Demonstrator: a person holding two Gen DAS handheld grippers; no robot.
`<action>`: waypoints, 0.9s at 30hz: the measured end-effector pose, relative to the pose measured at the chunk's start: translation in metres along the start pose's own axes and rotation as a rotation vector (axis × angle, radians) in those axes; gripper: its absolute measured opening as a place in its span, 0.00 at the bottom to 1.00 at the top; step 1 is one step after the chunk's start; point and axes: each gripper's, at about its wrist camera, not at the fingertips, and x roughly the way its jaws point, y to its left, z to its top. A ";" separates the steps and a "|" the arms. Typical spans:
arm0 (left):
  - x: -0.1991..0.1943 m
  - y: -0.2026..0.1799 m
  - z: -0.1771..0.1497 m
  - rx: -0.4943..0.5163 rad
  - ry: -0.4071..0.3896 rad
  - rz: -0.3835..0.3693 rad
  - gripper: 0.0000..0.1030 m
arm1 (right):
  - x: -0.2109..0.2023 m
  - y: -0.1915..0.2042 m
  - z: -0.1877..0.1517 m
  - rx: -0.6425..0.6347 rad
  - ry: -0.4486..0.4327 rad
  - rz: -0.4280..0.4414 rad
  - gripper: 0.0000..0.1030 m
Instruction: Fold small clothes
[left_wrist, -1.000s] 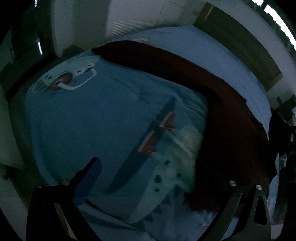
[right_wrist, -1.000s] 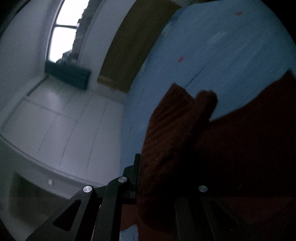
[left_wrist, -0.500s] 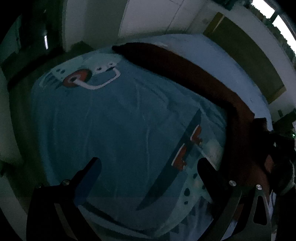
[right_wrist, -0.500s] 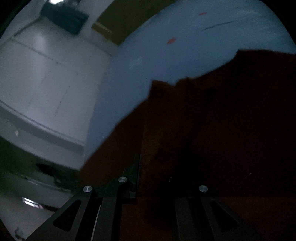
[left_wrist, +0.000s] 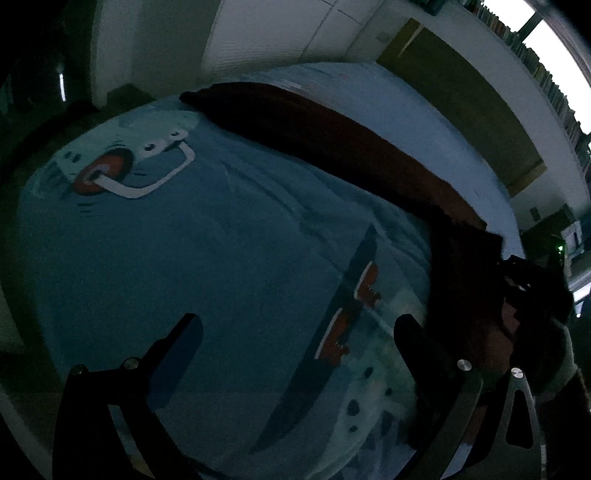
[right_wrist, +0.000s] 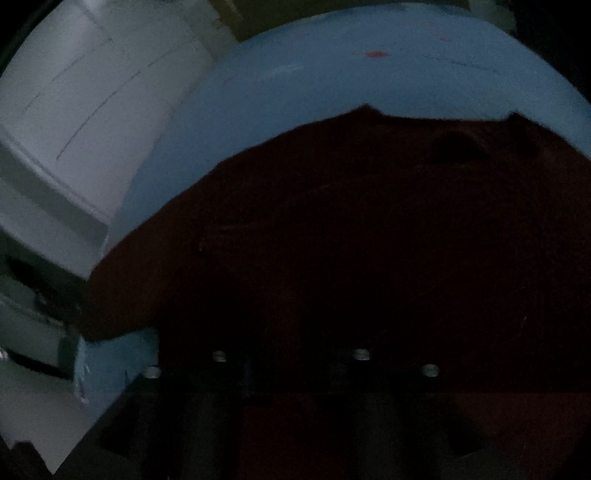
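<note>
While apart, left fingers (left_wrist: 177, 350) empty.

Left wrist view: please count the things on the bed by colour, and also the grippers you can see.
Dark red garment: 1
Blue printed bed cover: 1
Black grippers, the left gripper and the right gripper: 2
Total: 4

Dark red garment (left_wrist: 332, 147), light blue bed sheet (left_wrist: 184, 258) with red-and-white cartoon print (left_wrist: 122, 170)
</note>
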 end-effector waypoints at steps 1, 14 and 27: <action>0.002 -0.001 0.001 0.003 -0.003 -0.005 0.99 | -0.001 0.009 0.000 -0.027 0.001 -0.002 0.41; 0.009 0.009 0.023 0.021 -0.030 -0.013 0.99 | -0.037 0.041 -0.001 -0.131 -0.094 0.022 0.46; 0.027 0.078 0.111 -0.215 -0.161 -0.099 0.98 | -0.063 0.012 -0.031 -0.099 -0.116 -0.020 0.46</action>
